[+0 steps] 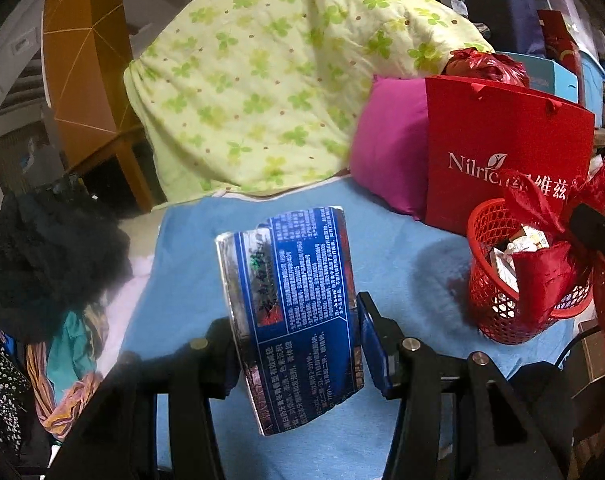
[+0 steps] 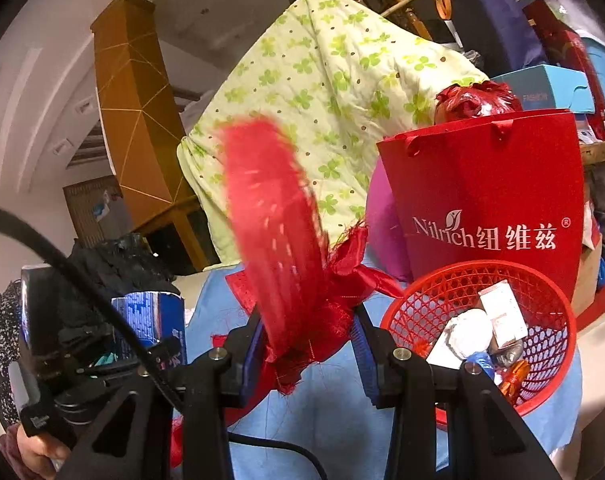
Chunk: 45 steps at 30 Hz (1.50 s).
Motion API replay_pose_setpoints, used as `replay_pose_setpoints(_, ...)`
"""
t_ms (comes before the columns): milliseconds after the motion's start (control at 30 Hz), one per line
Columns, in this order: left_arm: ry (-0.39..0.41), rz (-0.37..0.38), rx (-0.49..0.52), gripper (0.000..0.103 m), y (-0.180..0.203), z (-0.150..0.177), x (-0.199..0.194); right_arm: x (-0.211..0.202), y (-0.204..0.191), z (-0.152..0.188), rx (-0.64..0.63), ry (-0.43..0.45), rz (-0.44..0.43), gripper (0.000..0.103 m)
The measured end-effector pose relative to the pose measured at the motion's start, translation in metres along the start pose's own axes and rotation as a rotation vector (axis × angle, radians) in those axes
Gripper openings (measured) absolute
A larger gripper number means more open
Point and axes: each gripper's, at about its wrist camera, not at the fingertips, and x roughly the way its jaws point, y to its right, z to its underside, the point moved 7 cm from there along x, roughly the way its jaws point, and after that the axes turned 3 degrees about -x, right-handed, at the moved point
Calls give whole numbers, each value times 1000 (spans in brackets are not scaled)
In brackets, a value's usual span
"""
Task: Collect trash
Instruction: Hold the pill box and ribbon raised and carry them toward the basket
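Blue packet (image 1: 298,316) clamped in left hand-held gripper (image 1: 298,360); right hand-held gripper (image 2: 306,344) grips red fabric (image 2: 302,300).

Black fingers (image 1: 386,332) — blue pads, silver screws

Left black two-finger gripper (image 1: 298,336), jaws clamped on a flattened blue printed carton (image 1: 292,312); right black two-finger gripper (image 2: 306,332), jaws pinching crumpled red fabric scrap (image 2: 298,280), raised, level.
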Motion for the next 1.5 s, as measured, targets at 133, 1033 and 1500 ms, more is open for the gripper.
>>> replay_pose_setpoints(133,-2,0,11,53,6,1,1,-2,4,0,-6,3,2,43)
replay_pose_setpoints(1033,-23,15,50,53,22,5,10,-11,26,-2,34,12,25,43)
replay_pose_setpoints(1500,-39,22,57,54,24,8,14,-11,31,4,45,11,30,43)
